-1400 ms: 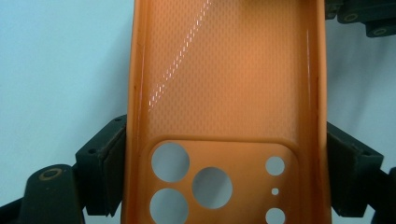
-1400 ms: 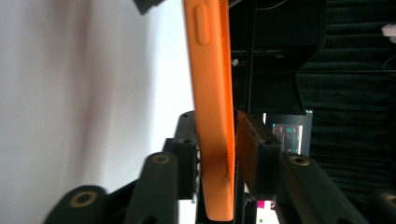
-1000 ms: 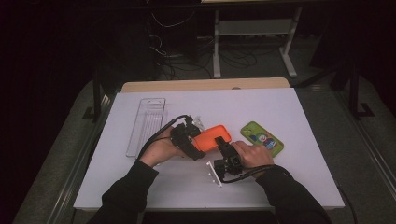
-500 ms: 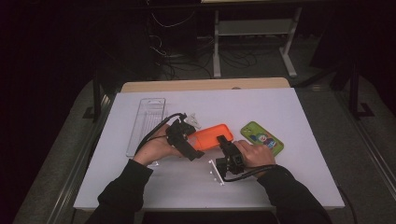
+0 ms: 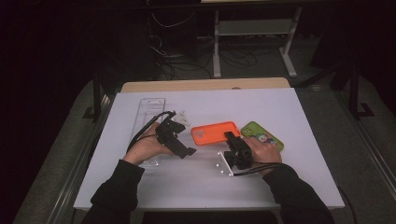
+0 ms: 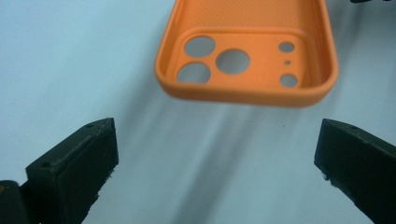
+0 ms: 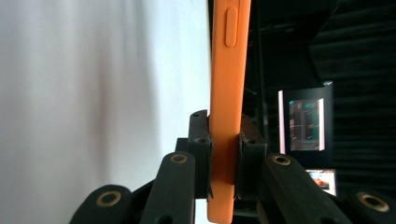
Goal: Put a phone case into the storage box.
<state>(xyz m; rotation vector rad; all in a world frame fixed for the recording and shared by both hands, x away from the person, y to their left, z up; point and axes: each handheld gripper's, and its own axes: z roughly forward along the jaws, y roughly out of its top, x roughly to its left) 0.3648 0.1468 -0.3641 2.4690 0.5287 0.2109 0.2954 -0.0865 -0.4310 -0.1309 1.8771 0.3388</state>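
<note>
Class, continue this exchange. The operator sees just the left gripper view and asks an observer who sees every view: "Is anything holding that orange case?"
Observer: Yes. The right gripper is shut on the orange case, on its edge.
Operator: Any other case on the table?
Observer: A green case lies beside the orange one, next to the right hand.
Operator: What is near my gripper?
Observer: The left gripper, whose jaws have just been opening with nothing between them, is beside a clear tray.

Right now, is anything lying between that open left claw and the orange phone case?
No. In the left gripper view, bare white table separates the left gripper from the orange case.
</note>
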